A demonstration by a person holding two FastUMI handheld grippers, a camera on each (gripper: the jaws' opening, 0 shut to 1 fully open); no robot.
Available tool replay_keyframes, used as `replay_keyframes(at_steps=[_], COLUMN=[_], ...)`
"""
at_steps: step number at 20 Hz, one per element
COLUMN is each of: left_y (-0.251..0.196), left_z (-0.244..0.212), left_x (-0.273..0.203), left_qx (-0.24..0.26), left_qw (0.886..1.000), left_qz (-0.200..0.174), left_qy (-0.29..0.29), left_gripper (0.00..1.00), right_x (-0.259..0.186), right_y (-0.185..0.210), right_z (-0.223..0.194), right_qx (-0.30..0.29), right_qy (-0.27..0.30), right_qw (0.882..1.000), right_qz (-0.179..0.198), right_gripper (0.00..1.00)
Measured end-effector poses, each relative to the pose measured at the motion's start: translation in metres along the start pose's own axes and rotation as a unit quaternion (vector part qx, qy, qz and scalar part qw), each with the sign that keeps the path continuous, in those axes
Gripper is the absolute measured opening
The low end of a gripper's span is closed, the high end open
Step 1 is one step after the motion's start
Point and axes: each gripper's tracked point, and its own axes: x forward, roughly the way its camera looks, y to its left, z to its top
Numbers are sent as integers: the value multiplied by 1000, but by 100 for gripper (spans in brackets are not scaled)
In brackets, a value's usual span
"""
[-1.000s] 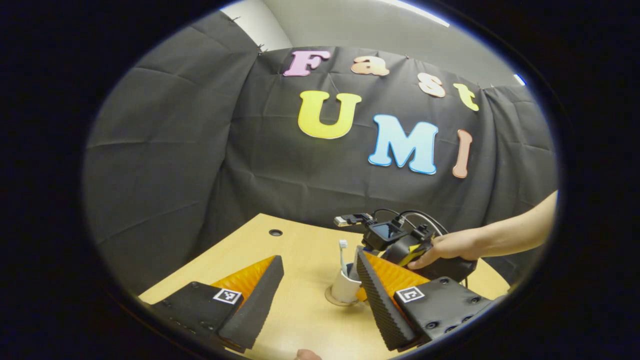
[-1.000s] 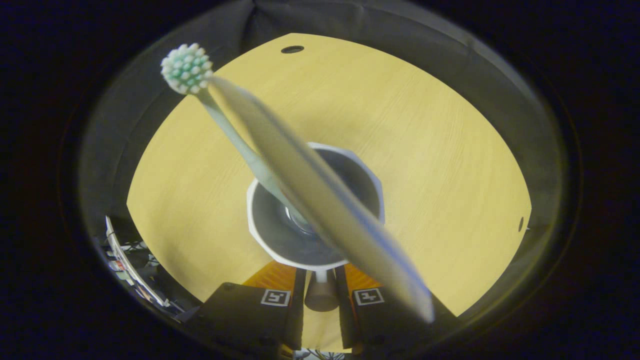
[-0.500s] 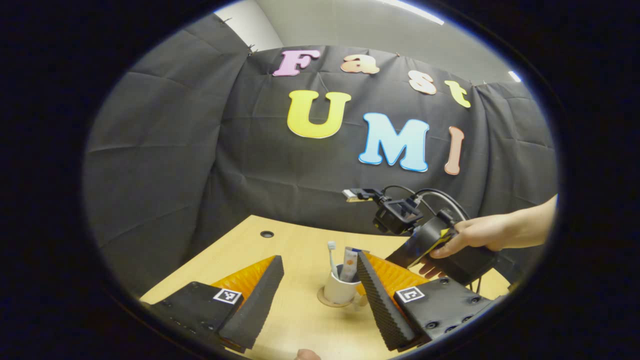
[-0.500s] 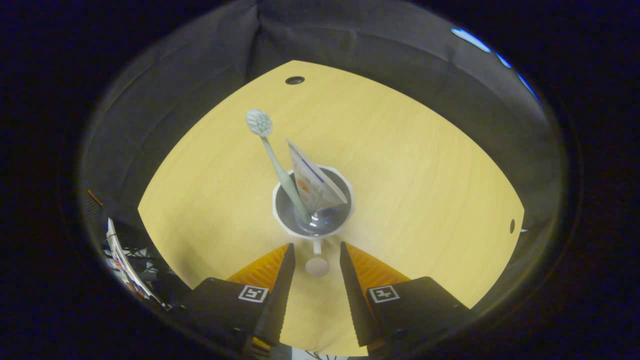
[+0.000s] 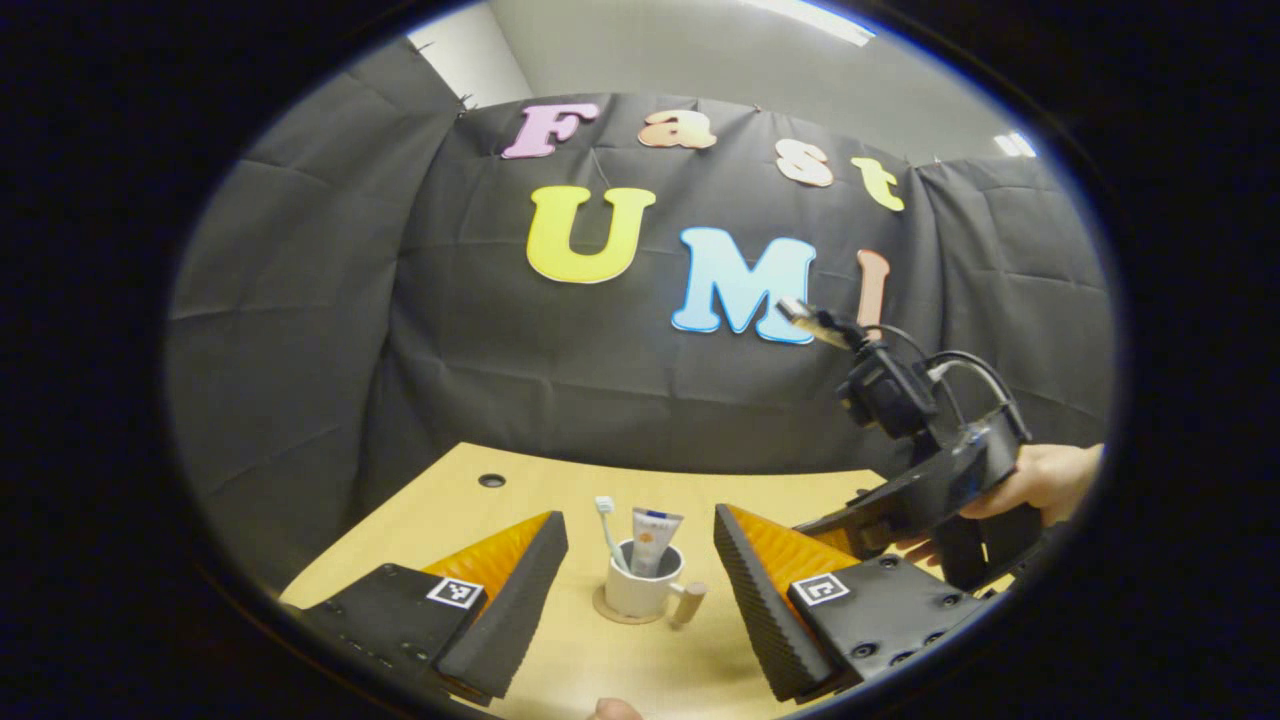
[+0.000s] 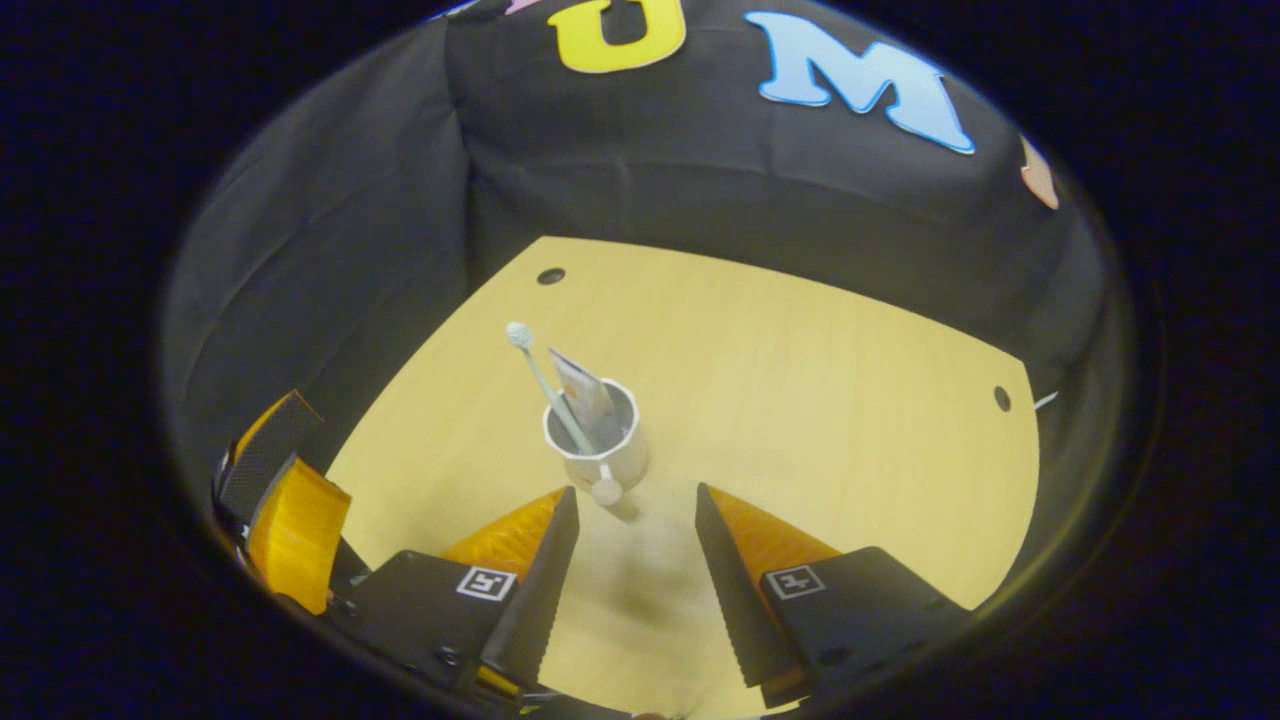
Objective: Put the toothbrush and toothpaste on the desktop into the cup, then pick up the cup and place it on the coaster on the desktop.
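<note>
A white cup (image 5: 638,592) stands upright on a round coaster (image 5: 612,616) on the wooden desktop, its knob handle (image 5: 688,603) pointing right. A toothbrush (image 5: 606,520) and a toothpaste tube (image 5: 653,538) stand inside it. My left gripper (image 5: 638,520) is open, well short of the cup, which shows between its fingers. In the right gripper view the cup (image 6: 610,462) holds the toothbrush (image 6: 540,375) and the toothpaste tube (image 6: 582,392). My right gripper (image 6: 635,495) is open, above and behind the handle, touching nothing. The right gripper (image 5: 845,520) hangs raised to the right of the cup, held by a hand (image 5: 1045,480).
The wooden desktop (image 6: 820,400) has a cable hole at the far left (image 6: 550,275) and another at the right edge (image 6: 1002,398). Black cloth walls close it in behind and on both sides. My left gripper (image 6: 280,490) shows at the desk's near left corner.
The right gripper, shut on the cup's handle a second ago, has opened and drawn back and upward. The cup stays on the coaster. The left gripper has barely moved.
</note>
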Motion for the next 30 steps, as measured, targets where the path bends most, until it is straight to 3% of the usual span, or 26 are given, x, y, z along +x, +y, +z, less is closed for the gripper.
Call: replay_keyframes(at_steps=[4, 7, 13, 20, 24, 25, 30], left_y=[-19, -32, -51, -75, -76, -77, -76], left_z=[4, 10, 16, 34, 41, 42, 40], left_x=[6, 12, 20, 15, 10, 9, 10], left_qx=[13, 20, 27, 47, 39, 38, 36], left_qw=[1000, 1000, 999, 996, 996, 996, 996], left_qz=[-14, -22, -21, -32, -13, -9, 3], left_qy=[-4, -10, -21, -65, -81, -83, -82], left_gripper=[96, 96, 97, 96, 94, 94, 94], right_x=[-37, -62, -121, -183, -195, -197, -200], right_y=[-24, -47, -92, -117, -115, -115, -125], right_z=[9, 10, 13, 15, 15, 15, 25], right_qx=[47, 62, 63, -20, -34, -32, -31], right_qy=[-93, -163, -298, -391, -410, -413, -424], right_qw=[994, 982, 938, 880, 873, 873, 869], right_qz=[-35, -78, -167, -269, -263, -258, -254], right_gripper=[76, 76, 76, 76, 77, 84, 83])
